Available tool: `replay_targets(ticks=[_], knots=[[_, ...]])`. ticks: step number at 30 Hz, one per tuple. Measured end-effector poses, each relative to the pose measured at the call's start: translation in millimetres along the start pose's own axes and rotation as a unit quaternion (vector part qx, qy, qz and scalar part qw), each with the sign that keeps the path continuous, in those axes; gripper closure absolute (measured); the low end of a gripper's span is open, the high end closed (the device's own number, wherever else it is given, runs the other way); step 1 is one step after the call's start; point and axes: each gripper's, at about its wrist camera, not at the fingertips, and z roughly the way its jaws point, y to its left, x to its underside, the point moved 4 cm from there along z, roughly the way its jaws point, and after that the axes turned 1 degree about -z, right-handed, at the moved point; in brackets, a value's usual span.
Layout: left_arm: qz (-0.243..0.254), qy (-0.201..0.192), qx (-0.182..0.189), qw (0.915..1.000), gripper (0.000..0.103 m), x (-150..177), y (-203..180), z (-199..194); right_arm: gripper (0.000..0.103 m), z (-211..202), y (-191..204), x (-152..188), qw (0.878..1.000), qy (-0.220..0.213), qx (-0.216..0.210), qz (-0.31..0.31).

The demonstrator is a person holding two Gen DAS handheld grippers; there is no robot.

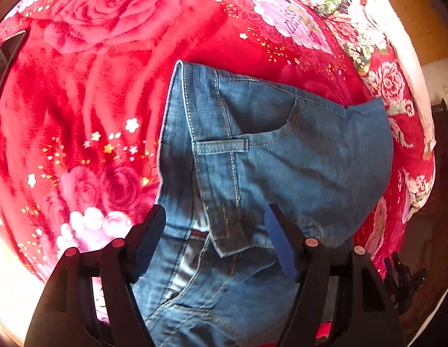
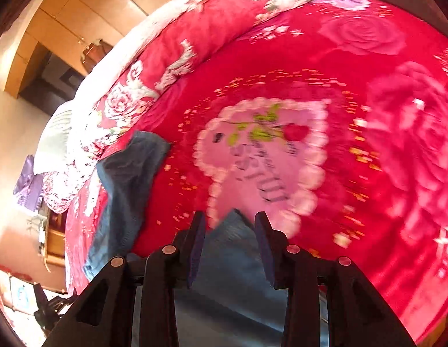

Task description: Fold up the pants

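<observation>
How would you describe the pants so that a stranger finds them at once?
Look at the red blanket with big pink roses that covers the bed. On it lie the pants, partly folded. They are the only blue denim there, with pale stitched seams and a pocket.

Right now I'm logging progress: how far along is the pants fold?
Done: the jeans lie doubled over on the red floral blanket. In hand: nothing clearly; the left gripper hovers open, and denim lies between the right gripper's open fingers. Left: a tighter final fold.
</observation>
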Motion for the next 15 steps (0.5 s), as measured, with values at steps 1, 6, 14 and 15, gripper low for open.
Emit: replay_targets(ticks=[1,6,14,15], knots=[[-0.014,0.010,0.008,0.9998,0.032,-6.5,0.9,10.7,0.065,23.1,18.0,-12.8,1.000,0.013,-0.002,-0.003],[-0.032,0.026,0.005,0.9991,0.032,-18.1,22.0,58.4,0.064,126.6,68.9,-61.4,0.999,0.041,0.008,0.016],[0.009,0.001,-0.074,0.9972,0.043,-51.6,3.5,92.2,0.099,199.8,101.4,-75.7,0.997,0.065,0.011,-0.048],[0.014,0.000,-0.088,0.9960,0.051,-53.0,2.0,95.1,0.099,190.5,99.6,-82.4,0.997,0.047,0.007,-0.053]])
